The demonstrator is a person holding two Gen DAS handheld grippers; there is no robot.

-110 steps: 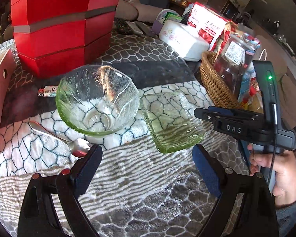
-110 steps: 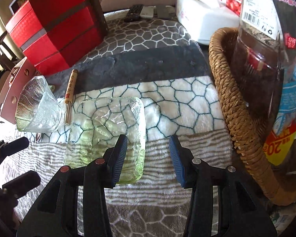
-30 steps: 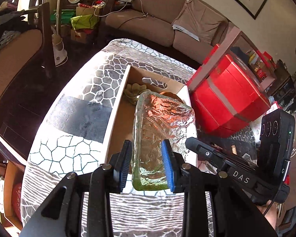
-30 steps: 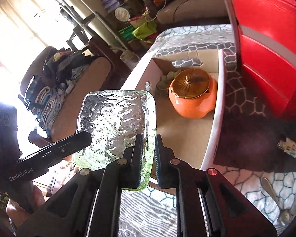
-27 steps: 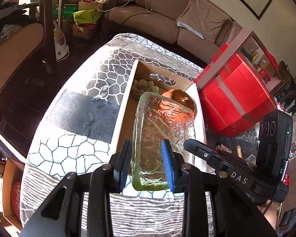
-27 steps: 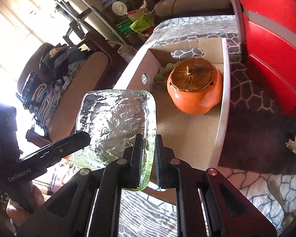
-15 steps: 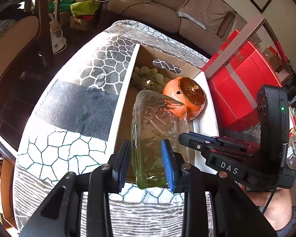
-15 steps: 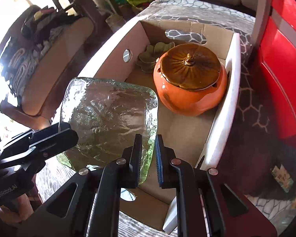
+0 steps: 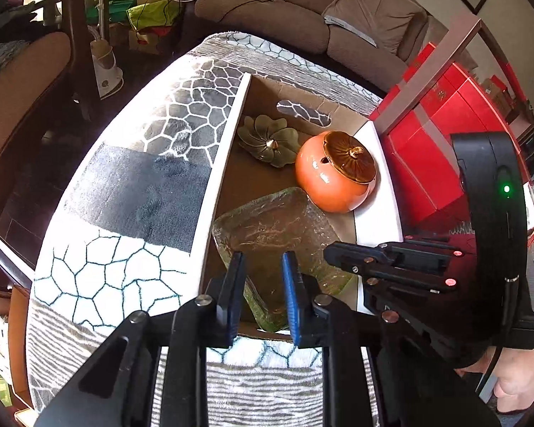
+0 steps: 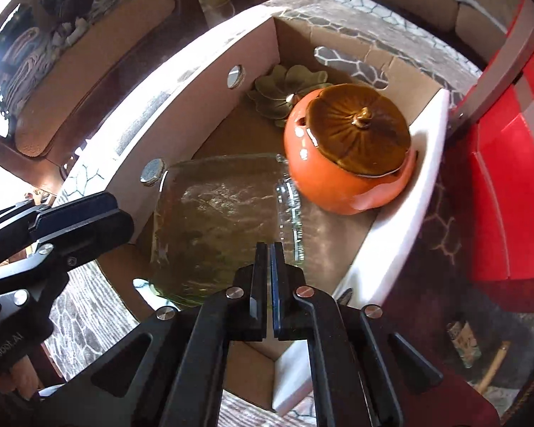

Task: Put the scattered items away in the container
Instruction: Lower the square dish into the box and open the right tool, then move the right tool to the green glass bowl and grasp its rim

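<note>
— How are your grippers set at the cardboard box (image 9: 375,192)?

— Both reach down over its near end. Your right gripper (image 10: 270,249) is clamped tight on the glass dish (image 10: 217,220) rim; your left gripper (image 9: 261,267) has parted slightly, its pads flanking the near edge.

— And the dish?

— Half a second ago it hung tilted above the box; now it lies low inside, just beside the orange pot (image 9: 336,178).
</note>
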